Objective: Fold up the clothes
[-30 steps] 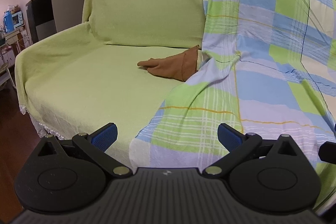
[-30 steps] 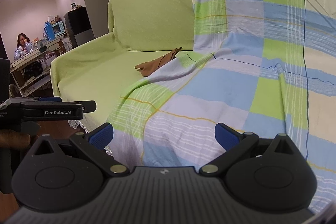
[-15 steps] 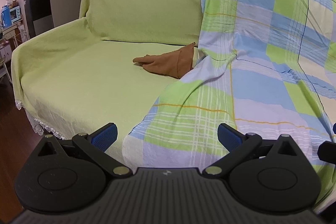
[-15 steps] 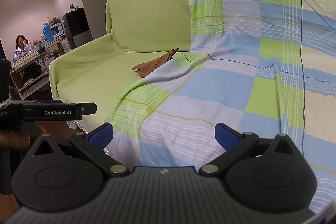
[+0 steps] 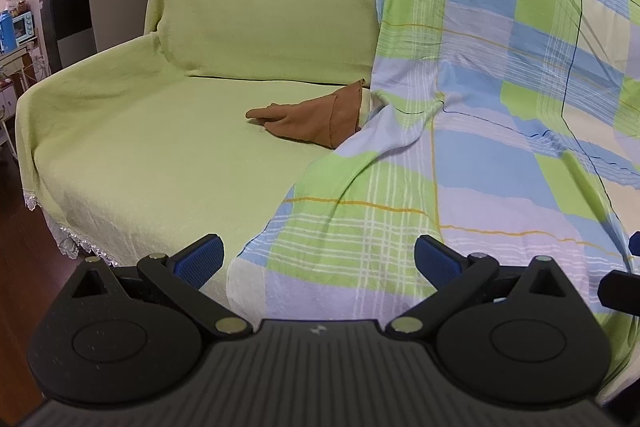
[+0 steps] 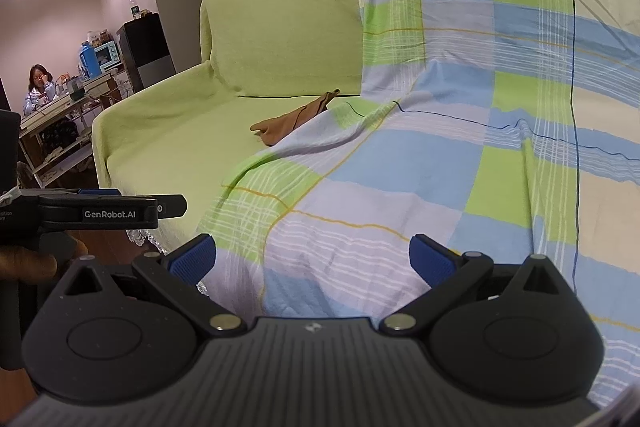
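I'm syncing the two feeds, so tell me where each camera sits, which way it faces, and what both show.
Left wrist: rides on the left gripper, looking forward at the sofa; its own blue fingertips stand wide apart.
Right wrist: rides on the right gripper, facing the plaid sheet; its open fingers show, plus the left gripper and the hand holding it at the left edge.
Shared: the sofa, the plaid sheet, and the brown garment half tucked under it.
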`<action>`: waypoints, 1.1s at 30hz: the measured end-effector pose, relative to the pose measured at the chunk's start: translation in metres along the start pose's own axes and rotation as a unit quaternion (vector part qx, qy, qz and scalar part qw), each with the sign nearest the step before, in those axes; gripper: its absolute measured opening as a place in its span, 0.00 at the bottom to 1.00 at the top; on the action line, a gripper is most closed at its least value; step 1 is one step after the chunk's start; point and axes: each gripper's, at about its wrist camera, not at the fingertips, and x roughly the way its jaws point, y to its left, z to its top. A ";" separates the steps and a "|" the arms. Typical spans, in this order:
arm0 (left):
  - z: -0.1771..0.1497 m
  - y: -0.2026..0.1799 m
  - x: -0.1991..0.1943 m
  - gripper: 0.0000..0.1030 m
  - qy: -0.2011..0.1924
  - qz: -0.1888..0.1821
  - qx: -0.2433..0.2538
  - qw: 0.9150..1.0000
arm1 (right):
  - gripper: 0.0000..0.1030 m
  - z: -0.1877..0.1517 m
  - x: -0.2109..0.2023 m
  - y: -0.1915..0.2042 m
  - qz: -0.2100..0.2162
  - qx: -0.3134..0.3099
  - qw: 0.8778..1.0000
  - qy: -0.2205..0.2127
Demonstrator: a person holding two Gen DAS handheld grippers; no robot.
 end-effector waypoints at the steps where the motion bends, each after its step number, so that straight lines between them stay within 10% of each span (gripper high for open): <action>1: 0.000 0.000 0.000 0.99 0.000 0.000 0.000 1.000 | 0.99 -0.001 -0.001 0.000 -0.001 0.000 1.000 -0.001; 33: -0.003 -0.001 0.002 0.99 -0.003 -0.021 0.012 1.000 | 0.99 -0.004 0.003 -0.005 -0.005 -0.012 1.000 0.004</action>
